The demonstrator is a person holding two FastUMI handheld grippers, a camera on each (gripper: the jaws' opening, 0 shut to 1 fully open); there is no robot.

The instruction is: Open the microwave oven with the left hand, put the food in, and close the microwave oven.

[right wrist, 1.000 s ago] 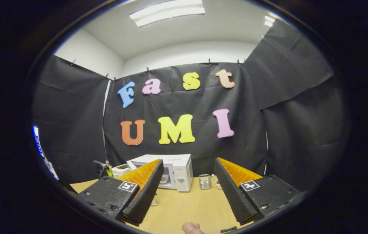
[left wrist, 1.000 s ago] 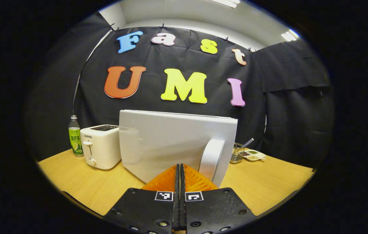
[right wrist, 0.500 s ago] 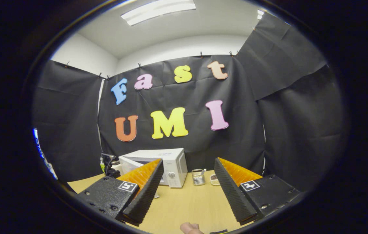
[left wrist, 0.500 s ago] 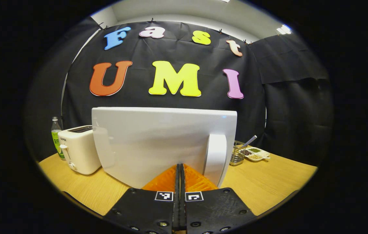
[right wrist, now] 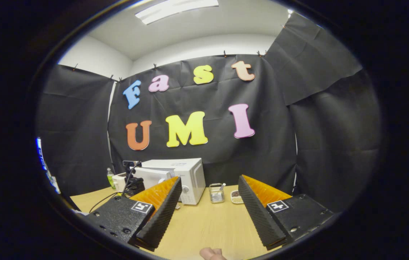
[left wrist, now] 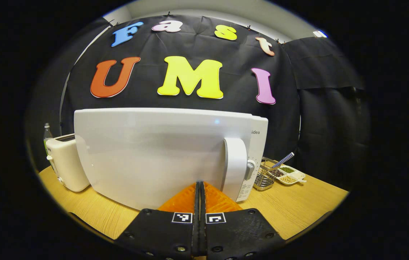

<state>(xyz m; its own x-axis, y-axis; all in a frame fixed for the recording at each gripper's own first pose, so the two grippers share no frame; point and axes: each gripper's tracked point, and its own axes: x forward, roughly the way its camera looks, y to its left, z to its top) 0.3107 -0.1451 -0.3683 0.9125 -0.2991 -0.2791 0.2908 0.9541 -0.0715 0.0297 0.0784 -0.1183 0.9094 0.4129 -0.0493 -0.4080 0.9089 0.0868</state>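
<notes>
- Two hand-held grippers: the left hand-held gripper (left wrist: 199, 187), fingers pressed together with nothing between, noses up at the microwave (left wrist: 154, 151) door beside the handle (left wrist: 235, 168).
- Right hand-held gripper (right wrist: 208, 200) spread wide, empty, above the table (right wrist: 208, 224).
- Microwave near a toaster (left wrist: 65, 162).

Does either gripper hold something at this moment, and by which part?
Nothing is held. The left gripper is shut, empty, at the microwave door; the right gripper is open, empty.
</notes>
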